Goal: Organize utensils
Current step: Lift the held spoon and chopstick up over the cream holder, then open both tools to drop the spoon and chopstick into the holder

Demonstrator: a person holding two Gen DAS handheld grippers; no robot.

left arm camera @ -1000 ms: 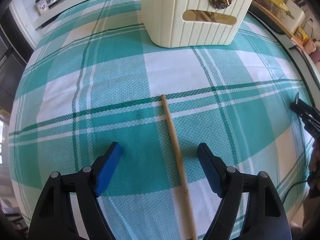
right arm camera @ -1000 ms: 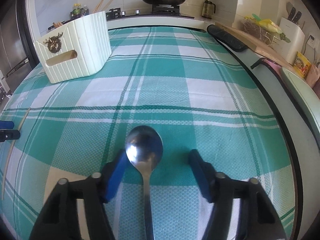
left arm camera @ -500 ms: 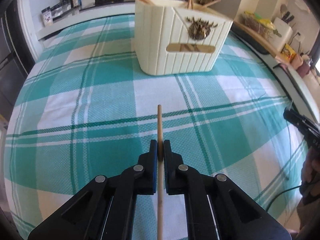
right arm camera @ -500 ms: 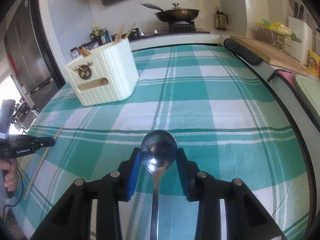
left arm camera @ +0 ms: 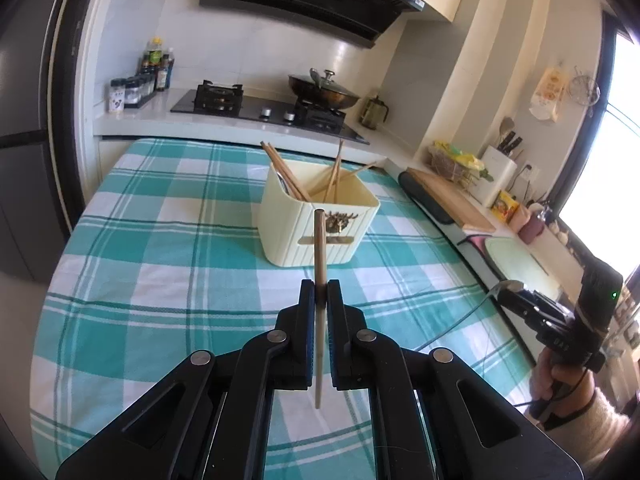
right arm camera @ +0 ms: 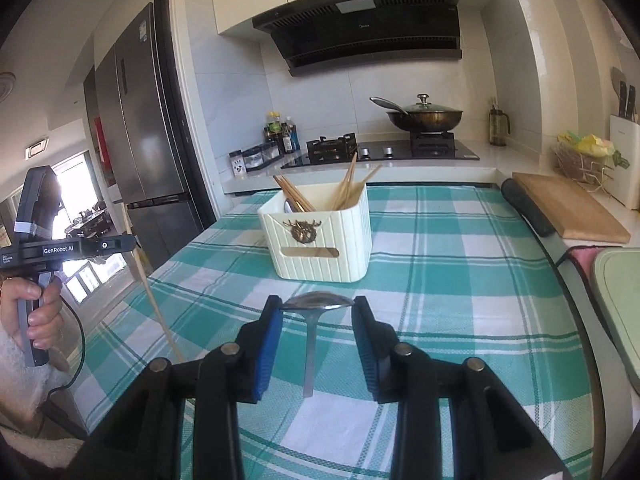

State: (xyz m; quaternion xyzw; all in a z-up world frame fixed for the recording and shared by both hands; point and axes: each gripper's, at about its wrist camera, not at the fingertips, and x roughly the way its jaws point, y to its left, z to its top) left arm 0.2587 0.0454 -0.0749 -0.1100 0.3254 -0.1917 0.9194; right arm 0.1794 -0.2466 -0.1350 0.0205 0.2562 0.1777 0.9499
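My left gripper (left arm camera: 320, 289) is shut on a wooden chopstick (left arm camera: 319, 248) and holds it above the table, its tip pointing toward the cream utensil box (left arm camera: 316, 222). The box holds several chopsticks and a spoon. My right gripper (right arm camera: 317, 305) is shut on a metal spoon (right arm camera: 314, 312), gripping the bowl, with the handle hanging down. It is lifted in front of the box (right arm camera: 320, 246). The left gripper with its chopstick (right arm camera: 150, 292) shows at the left of the right wrist view. The right gripper (left arm camera: 508, 292) shows at the right of the left wrist view.
The table carries a teal plaid cloth (left arm camera: 168, 240). A stove with a lidded wok (right arm camera: 424, 114) stands on the back counter, with bottles (right arm camera: 280, 132) at its left. A cutting board (right arm camera: 568, 208) and black mat (right arm camera: 524, 208) lie at right. A fridge (right arm camera: 148, 136) stands at left.
Both grippers have risen off the cloth, lifting the chopstick and the spoon. A second ago both were open around their utensils on the table; they shut half a second ago.
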